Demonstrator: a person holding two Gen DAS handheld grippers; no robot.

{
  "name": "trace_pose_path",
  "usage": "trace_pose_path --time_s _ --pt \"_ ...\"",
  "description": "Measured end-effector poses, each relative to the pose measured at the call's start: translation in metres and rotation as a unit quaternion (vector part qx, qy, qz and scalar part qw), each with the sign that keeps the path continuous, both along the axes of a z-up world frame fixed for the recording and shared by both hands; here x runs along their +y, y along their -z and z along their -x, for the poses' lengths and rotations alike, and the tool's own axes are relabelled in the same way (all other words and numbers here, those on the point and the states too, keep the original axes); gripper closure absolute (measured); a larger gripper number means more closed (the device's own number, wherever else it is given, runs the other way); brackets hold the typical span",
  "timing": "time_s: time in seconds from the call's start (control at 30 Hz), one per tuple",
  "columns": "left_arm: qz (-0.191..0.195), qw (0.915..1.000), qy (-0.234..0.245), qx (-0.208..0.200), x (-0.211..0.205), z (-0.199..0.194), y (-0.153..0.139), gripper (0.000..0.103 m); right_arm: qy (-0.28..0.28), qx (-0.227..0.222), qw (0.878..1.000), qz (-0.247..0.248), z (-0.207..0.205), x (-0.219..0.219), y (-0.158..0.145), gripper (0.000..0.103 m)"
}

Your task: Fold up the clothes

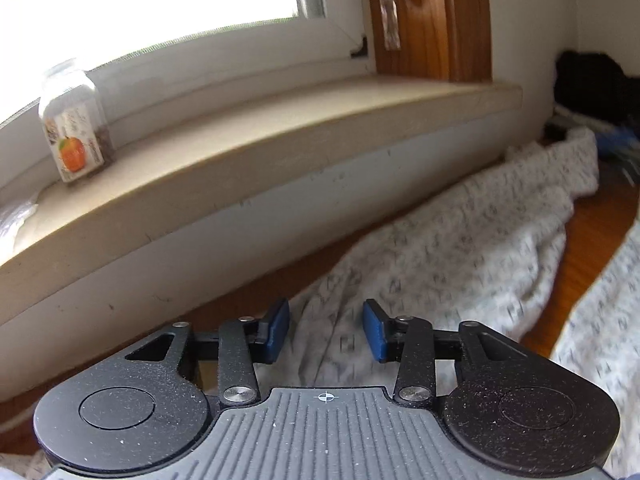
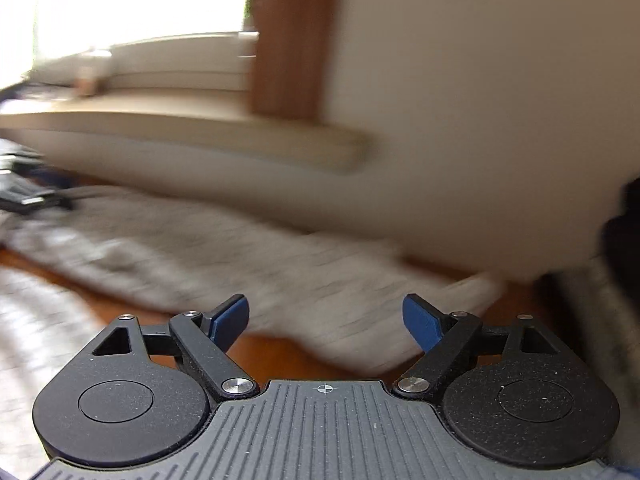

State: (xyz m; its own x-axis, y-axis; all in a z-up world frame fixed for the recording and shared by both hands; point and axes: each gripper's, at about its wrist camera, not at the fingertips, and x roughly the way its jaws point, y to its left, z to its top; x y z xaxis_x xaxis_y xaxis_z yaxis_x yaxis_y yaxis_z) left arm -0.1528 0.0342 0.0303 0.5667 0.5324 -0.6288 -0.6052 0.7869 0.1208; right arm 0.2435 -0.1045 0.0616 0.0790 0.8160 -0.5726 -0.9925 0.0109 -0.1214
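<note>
Bring your left tongs down slowly and pinch only the top layer of the grey speckled cloth, so it lifts flat for the fold. The cloth lies stretched along the far edge of the wooden worktop, by the wall under the window sill. It shows right between and below your half-open, empty left tongs, while your right tongs are wide and empty, with the cloth's end just ahead.
</note>
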Motion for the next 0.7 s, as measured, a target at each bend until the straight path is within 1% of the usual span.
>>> trace_pose_path --time_s 0.07,0.1,0.13,0.2,0.27,0.3,0.4,0.47,0.5,0.53,0.57,0.6,0.7 --pt "0.017 0.9995 0.019 0.019 0.003 0.001 -0.001 0.059 0.025 -0.014 1.0 0.012 -0.022 0.017 -0.006 0.019" --pt "0.015 0.9994 0.02 0.026 0.003 0.0 0.0 0.059 0.037 -0.008 0.999 0.019 -0.033 0.023 -0.006 0.019" --pt "0.013 0.9992 0.022 0.032 0.003 0.0 0.001 0.059 0.051 0.011 0.998 0.02 -0.046 0.028 -0.006 0.019" --pt "0.014 0.9992 0.026 0.028 0.003 0.001 0.001 0.059 0.078 0.058 0.995 0.017 -0.069 0.033 -0.005 0.019" --pt "0.011 0.9992 0.027 0.028 0.003 0.0 0.002 0.059 0.105 0.109 0.988 0.009 -0.087 0.034 -0.004 0.019" --pt "0.007 0.9992 0.027 0.029 0.003 -0.002 0.002 0.059 0.113 0.128 0.985 0.007 -0.093 0.034 -0.005 0.019" --pt "0.005 0.9991 0.028 0.03 0.006 -0.008 0.001 0.059 0.125 0.154 0.98 0.011 -0.099 0.033 -0.004 0.019" --pt "0.013 0.9993 0.027 0.021 0.011 -0.013 0.001 0.059 0.137 0.164 0.977 0.02 -0.099 0.034 -0.003 0.019" --pt "0.017 0.9994 0.026 0.016 0.014 -0.016 0.001 0.059 0.141 0.173 0.975 0.02 -0.1 0.033 -0.002 0.024" --pt "0.023 0.9994 0.023 0.009 0.016 -0.016 0.001 0.059 0.144 0.184 0.972 0.025 -0.102 0.033 -0.001 0.032" --pt "0.029 0.9994 0.021 0.001 0.018 -0.016 0.0 0.059 0.146 0.196 0.969 0.03 -0.104 0.034 0.001 0.037" --pt "0.035 0.9992 0.018 -0.007 0.021 -0.016 0.0 0.059 0.151 0.197 0.968 0.033 -0.104 0.035 0.002 0.041" --pt "0.044 0.9986 0.013 -0.027 0.023 -0.012 -0.002 0.065 0.167 0.205 0.964 0.04 -0.106 0.037 0.005 0.041"
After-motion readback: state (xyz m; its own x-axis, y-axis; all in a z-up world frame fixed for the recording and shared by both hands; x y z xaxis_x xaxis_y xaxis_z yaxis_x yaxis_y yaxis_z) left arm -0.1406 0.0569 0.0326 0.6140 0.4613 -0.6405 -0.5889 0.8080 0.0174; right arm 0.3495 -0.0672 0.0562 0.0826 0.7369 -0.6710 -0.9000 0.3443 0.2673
